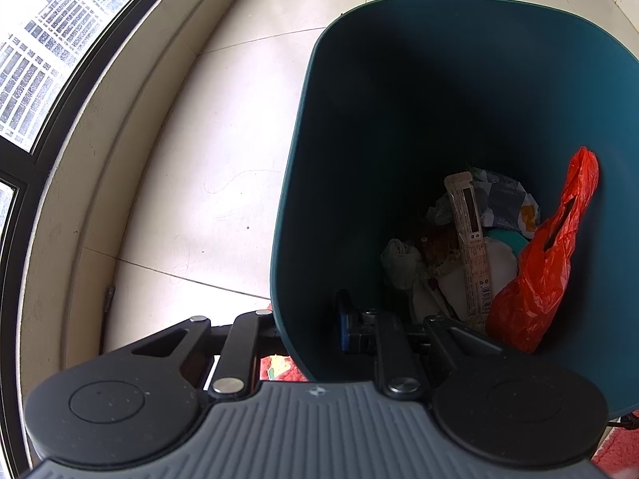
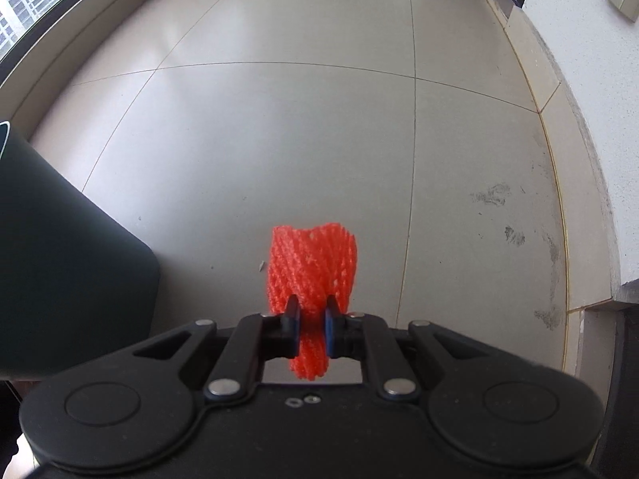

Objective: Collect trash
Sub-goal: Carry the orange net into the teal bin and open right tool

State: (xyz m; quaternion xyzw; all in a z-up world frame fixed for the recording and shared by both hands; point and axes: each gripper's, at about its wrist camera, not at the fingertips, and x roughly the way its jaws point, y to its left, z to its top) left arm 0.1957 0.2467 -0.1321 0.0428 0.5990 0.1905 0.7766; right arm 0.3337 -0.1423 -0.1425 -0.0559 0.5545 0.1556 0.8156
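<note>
Right wrist view: right tongs (image 2: pixel 312 321) pinch red foam net (image 2: pixel 313 263); left tongs (image 1: pixel 309 329) clamp bin (image 1: pixel 399 99) wall; release net well over the opening.

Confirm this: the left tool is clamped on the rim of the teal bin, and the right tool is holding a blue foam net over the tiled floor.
One detail is wrong: the foam net is red-orange, not blue, as the right wrist view shows. Only the pads pinching it are blue. The rest holds: the right tool holds it above the tiled floor, and the left tool is clamped on the rim of the teal bin.
</note>
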